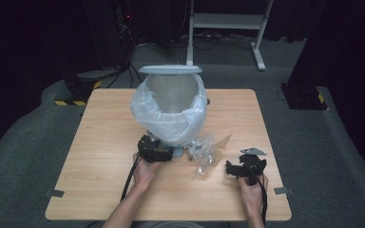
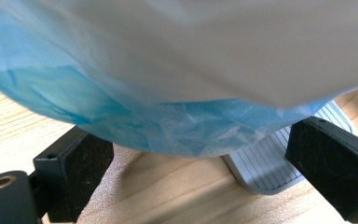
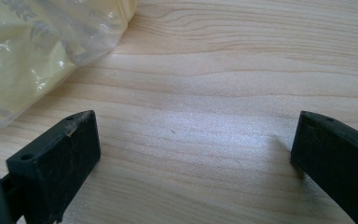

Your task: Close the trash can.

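Directly ahead of the left gripper (image 1: 155,151), pressed close over its jaws, we note the bin liner (image 1: 168,116): a pale, blue-tinted plastic bag folded out over the rim of a small grey pedal bin (image 1: 171,90). In the left gripper view the liner's crumpled film (image 2: 168,112) bulges down between the two black jaws, which stand wide apart with nothing clamped between them; we cannot tell whether the film touches either jaw. Just beyond the right-hand jaw in that view lies the bin's ribbed grey pedal (image 2: 272,165), flat against the wood.

From the high view, we see the bin standing near the middle of the wooden table (image 1: 104,142), its lid (image 1: 170,70) raised behind the opening, the liner ballooning around the body.

Between the two grippers rests a crumpled clear plastic bag (image 1: 206,152), just beside the bin's base. We hold the right gripper (image 1: 245,167) to the bag's right, low over the table. In the right gripper view its jaws are spread wide over bare wood and hold nothing; the clear bag (image 3: 42,51) lies ahead and to the left of the left-hand jaw, apart from it.

Beyond the table: grey floor and a white frame stand (image 1: 228,28).
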### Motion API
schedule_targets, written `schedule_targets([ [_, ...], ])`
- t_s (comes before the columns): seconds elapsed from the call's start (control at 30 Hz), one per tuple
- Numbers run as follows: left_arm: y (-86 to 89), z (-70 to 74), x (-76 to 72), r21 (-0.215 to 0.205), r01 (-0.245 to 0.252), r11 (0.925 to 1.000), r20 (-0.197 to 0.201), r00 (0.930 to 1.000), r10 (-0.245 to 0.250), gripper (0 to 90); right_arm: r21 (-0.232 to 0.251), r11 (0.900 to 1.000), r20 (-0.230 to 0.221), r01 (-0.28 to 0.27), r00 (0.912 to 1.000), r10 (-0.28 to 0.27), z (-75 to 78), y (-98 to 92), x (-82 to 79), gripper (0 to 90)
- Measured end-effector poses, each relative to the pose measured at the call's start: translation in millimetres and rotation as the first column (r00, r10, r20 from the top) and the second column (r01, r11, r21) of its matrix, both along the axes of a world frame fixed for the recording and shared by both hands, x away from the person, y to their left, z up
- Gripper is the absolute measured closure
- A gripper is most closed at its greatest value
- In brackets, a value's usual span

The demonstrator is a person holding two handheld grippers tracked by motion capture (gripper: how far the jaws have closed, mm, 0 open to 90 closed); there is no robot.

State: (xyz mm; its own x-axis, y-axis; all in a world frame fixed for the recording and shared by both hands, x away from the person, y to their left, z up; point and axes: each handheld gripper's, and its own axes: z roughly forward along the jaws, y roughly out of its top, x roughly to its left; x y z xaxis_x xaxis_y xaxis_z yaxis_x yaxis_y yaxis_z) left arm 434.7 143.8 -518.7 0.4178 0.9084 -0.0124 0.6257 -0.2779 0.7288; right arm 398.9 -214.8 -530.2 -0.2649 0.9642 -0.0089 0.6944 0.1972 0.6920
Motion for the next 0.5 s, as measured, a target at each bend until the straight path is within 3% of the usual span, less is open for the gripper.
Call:
schedule_targets([
  [0.2,-1.7,-2.7,-0.4,-0.012,-0.004,0.9999,0.007,1.0,0.005,8.2,0.0,1.0,-0.002,-0.007,1.0,0.007,0.0,-0.3,0.3,0.4],
  [0.37,-0.2,-4.9,-0.7,-0.032,-0.008,0.9995,0.024,0.9997,0.009,8.5,-0.004,0.998,-0.031,-0.055,0.998,0.055,4.2,-4.8,-1.6,6.3],
  [0.4,4.1,-4.5,-1.4,-0.01,0.025,0.9996,0.001,0.9997,-0.025,8.8,0.021,0.998,-0.032,-0.057,0.9978,0.057,6.8,-6.3,-5.8,13.4],
  [0.43,4.1,-4.5,-1.4,-0.01,0.025,0.9996,0.001,0.9997,-0.025,8.9,0.021,0.998,-0.032,-0.057,0.9978,0.057,6.8,-6.3,-5.8,13.4],
  [0.47,3.0,-6.6,-1.7,-0.041,0.001,0.9991,0.024,0.9997,0.0,8.9,0.034,0.997,-0.027,-0.066,0.9974,0.067,7.5,-7.5,-7.3,13.9],
  [0.5,4.7,-6.7,-2.2,-0.033,0.017,0.9993,0.014,0.9998,-0.016,9.3,0.064,0.995,-0.022,-0.079,0.9965,0.081,9.4,-8.6,-11.1,14.2],
])
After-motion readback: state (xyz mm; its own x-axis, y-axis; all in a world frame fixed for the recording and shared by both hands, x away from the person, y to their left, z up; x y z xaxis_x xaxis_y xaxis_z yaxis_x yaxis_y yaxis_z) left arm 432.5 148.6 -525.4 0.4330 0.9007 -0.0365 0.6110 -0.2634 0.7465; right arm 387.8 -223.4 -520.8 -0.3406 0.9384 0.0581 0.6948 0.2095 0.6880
